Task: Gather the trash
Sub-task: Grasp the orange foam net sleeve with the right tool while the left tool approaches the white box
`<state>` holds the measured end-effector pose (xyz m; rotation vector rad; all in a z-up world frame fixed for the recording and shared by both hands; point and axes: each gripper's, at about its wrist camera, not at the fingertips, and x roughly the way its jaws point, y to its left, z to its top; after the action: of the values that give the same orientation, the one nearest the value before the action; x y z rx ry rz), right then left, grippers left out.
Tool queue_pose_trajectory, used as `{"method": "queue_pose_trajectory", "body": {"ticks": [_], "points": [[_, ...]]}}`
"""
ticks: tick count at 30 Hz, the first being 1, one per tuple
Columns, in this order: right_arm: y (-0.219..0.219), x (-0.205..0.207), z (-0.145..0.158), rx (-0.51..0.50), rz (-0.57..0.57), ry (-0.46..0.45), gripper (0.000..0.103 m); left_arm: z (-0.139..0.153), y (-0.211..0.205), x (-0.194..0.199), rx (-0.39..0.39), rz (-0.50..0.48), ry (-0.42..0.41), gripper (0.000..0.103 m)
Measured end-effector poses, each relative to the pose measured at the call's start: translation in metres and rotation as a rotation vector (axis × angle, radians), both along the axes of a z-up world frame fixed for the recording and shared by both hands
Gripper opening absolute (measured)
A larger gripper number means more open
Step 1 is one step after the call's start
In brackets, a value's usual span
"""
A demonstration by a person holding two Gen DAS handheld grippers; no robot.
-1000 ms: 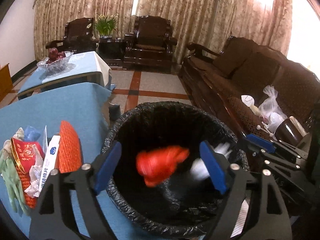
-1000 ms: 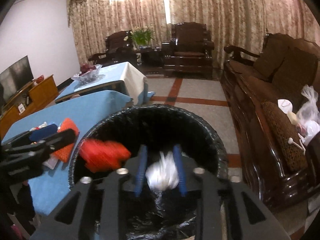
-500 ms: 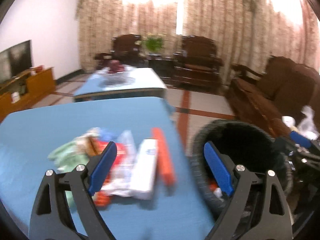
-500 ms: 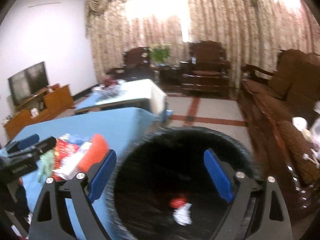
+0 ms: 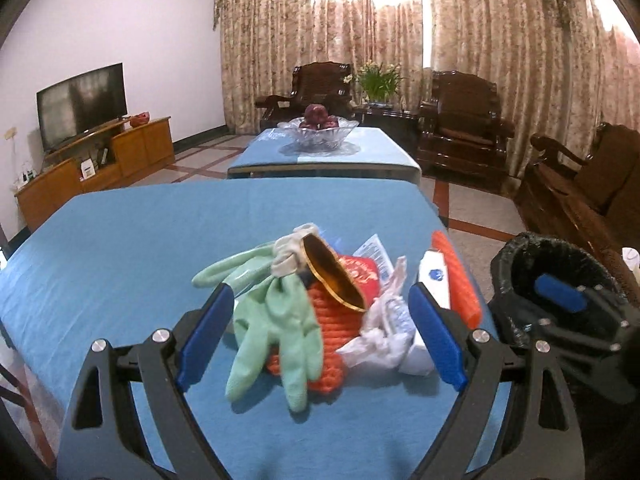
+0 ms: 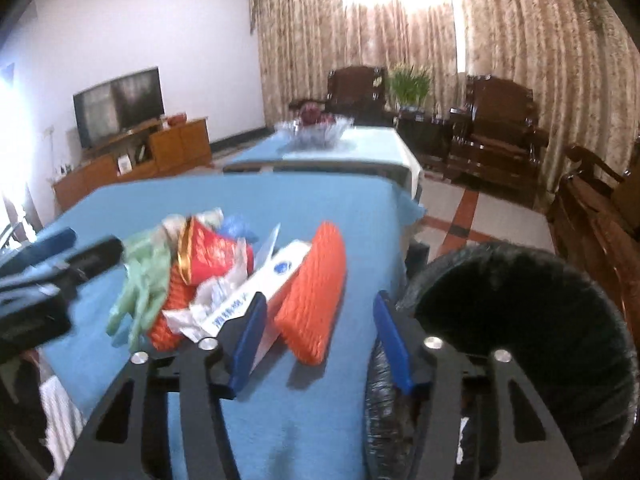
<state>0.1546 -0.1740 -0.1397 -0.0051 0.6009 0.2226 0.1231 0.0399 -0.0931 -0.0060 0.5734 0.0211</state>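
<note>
A pile of trash lies on the blue table (image 5: 132,240): a green rubber glove (image 5: 276,332), a red packet with a gold rim (image 5: 340,280), crumpled white plastic (image 5: 384,328), a white box (image 5: 430,280) and an orange mesh sleeve (image 5: 460,276). My left gripper (image 5: 318,340) is open and empty, just in front of the glove and plastic. My right gripper (image 6: 320,332) is open and empty, its blue pads on either side of the orange mesh sleeve (image 6: 316,288), next to the white box (image 6: 260,284). The black-lined trash bin (image 6: 520,304) stands at the table's right edge; it also shows in the left wrist view (image 5: 548,264).
A second blue table with a glass fruit bowl (image 5: 318,128) stands beyond. A TV on a wooden cabinet (image 5: 92,160) is on the left, dark wooden armchairs (image 5: 460,120) at the back, a sofa (image 5: 580,184) on the right.
Both grippers dropped their trash into the bin, opened, and swung left from over the bin to the pile on the table.
</note>
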Motion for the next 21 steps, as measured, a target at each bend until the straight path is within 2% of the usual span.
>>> {"method": "queue_pose_trajectory", "body": {"ticks": [4,14,21], "points": [[0.006,0.01,-0.017,-0.022,0.001,0.043,0.048,-0.004,0.014,0.003,-0.007,0.021,0.017,0.086],[0.018,0.024,-0.029,-0.07,0.014,0.085,0.045,-0.022,0.03,0.007,-0.024,0.034,0.054,0.086],[0.015,0.011,-0.017,-0.053,0.04,0.087,0.045,-0.027,0.028,0.013,-0.027,0.024,0.056,0.086]]}}
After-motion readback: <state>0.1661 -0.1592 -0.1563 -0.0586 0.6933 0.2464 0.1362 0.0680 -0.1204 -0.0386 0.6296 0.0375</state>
